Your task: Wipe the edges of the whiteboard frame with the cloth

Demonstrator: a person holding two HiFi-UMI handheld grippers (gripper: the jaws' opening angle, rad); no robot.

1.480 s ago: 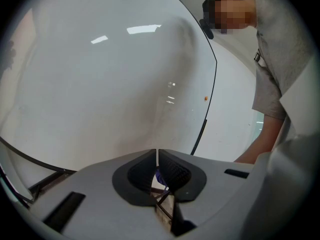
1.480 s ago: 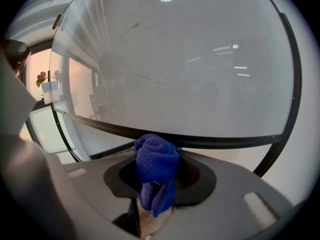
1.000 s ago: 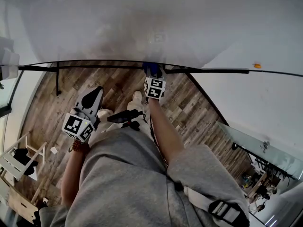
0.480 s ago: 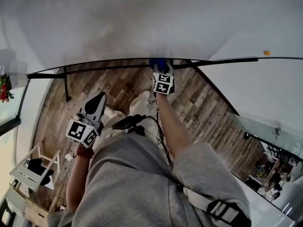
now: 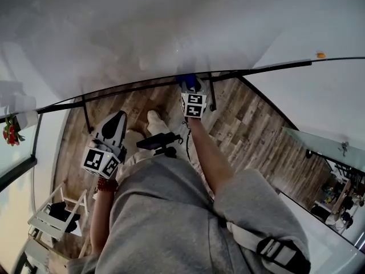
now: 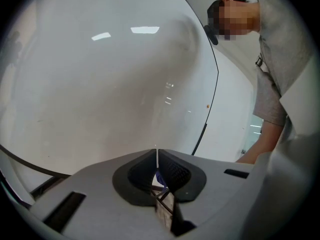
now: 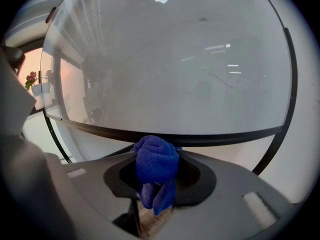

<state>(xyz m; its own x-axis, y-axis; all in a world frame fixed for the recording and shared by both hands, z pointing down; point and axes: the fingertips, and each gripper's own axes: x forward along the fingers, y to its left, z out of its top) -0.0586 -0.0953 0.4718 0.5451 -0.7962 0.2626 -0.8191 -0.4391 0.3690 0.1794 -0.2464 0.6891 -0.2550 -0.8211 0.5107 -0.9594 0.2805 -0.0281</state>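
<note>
Right gripper (image 7: 158, 173) clamps the cloth (image 7: 156, 156) — seemingly soft, light, best pinched mid-bunch — at the whiteboard frame (image 7: 220, 136); left gripper (image 6: 156, 160) empty, its 2 jaws closed.

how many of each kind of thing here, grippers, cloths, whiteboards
grippers: 2 (left gripper, right gripper)
blue cloth: 1
whiteboard: 1
total: 4

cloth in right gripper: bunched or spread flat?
Bunched: the blue cloth is a rolled wad clamped in the right gripper, at the black frame edge.
</note>
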